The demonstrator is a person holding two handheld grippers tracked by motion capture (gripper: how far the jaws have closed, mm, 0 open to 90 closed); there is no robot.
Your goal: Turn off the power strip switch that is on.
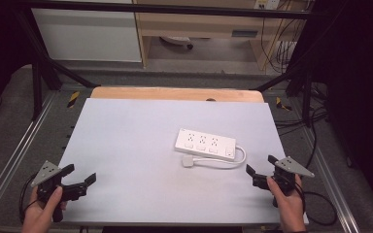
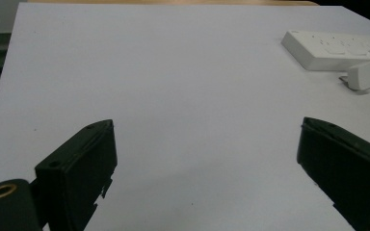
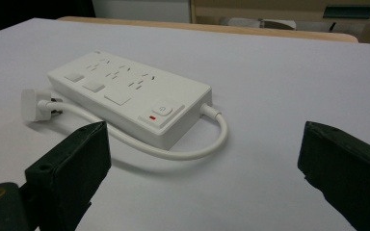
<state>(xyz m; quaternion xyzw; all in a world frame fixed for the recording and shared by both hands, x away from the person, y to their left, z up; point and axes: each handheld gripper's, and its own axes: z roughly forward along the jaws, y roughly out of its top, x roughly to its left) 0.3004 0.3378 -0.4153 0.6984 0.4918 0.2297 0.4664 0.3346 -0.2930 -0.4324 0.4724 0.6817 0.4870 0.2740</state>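
White power strip (image 1: 205,144), flat, cord looped

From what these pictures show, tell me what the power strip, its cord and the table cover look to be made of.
Power strip: looks like hard white plastic, matte with a faint sheen, moulded edges and buttons.
Cord: probably rubbery white plastic sheathing, since it holds a smooth curve.
Table cover: flat pale grey matte sheet, material unclear; a wooden edge shows beyond it.
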